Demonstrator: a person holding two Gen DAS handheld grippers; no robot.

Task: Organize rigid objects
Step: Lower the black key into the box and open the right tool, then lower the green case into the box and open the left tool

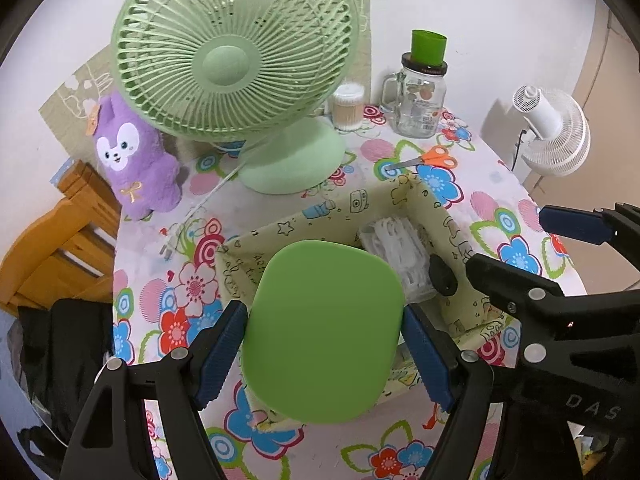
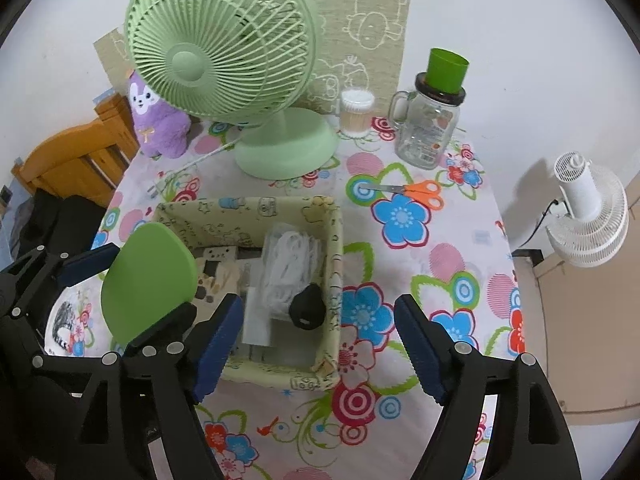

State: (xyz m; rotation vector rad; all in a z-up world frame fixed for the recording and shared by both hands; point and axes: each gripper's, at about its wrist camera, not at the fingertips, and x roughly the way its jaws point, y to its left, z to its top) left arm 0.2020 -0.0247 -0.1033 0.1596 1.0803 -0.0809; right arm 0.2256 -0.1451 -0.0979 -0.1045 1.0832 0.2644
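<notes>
My left gripper (image 1: 326, 354) is shut on a flat green rounded case (image 1: 320, 332), with a blue pad pressing each side, and holds it above the near left corner of a cartoon-print fabric basket (image 1: 320, 208). The right wrist view shows this gripper (image 2: 136, 292) and the case (image 2: 148, 280) at the basket's left wall. My right gripper (image 2: 320, 348) stands open over the basket's (image 2: 248, 204) near right corner, holding nothing. A black object (image 2: 306, 306) lies inside beside a bagged white cable (image 2: 288, 268) and some cards (image 2: 218, 264). In the left wrist view, my right gripper (image 1: 506, 238) hangs at the basket's right.
On the floral tablecloth stand a green desk fan (image 2: 220, 48), a purple plush (image 2: 160, 124), a cotton swab tub (image 2: 356, 114) and a glass jar (image 2: 428, 136) topped by a green cup. Orange scissors (image 2: 408, 190) lie behind the basket. A white fan (image 2: 588, 216) hangs right, a wooden chair (image 2: 72, 160) left.
</notes>
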